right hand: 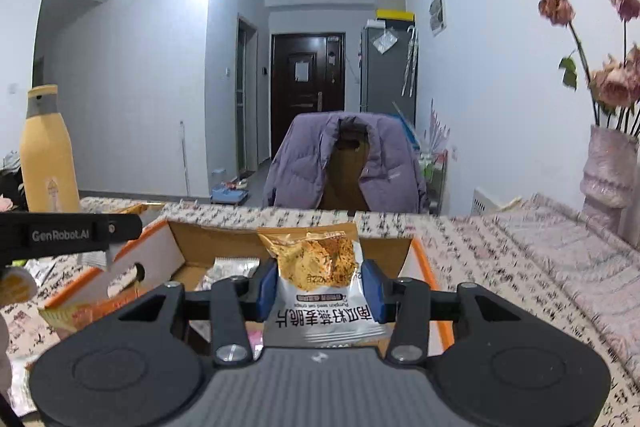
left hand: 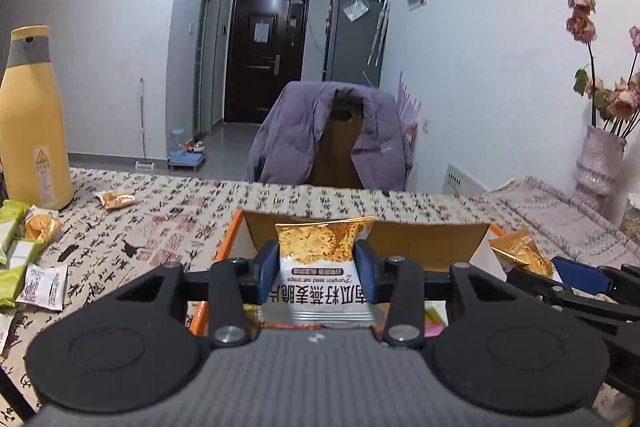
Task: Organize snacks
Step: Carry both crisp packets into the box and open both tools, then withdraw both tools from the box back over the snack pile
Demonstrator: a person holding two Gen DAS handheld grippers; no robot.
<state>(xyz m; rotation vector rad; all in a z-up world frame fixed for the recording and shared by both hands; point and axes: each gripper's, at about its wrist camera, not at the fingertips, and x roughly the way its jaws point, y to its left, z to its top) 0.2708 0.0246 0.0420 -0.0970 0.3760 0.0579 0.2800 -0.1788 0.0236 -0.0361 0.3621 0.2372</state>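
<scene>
A: What's inside the cardboard box (left hand: 420,241)?

B: Mostly hidden behind the gripper body. At the left edge the green snack packets (left hand: 10,227) are cut off.

A: And the vase (right hand: 608,171)?

B: Blurred, with its flowers (right hand: 616,83) clipped.

A purple jacket (left hand: 304,131) drapes the chair; yellow bottle (left hand: 34,115) stands left.

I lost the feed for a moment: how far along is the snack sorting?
Partly done. A few packets already lie inside the orange-edged cardboard box. In hand: the left gripper and right gripper are each shut on a white-and-gold oat crisp packet, over the box. Left: loose snacks on the patterned tablecloth, a gold packet and green and white packets near the yellow bottle.
</scene>
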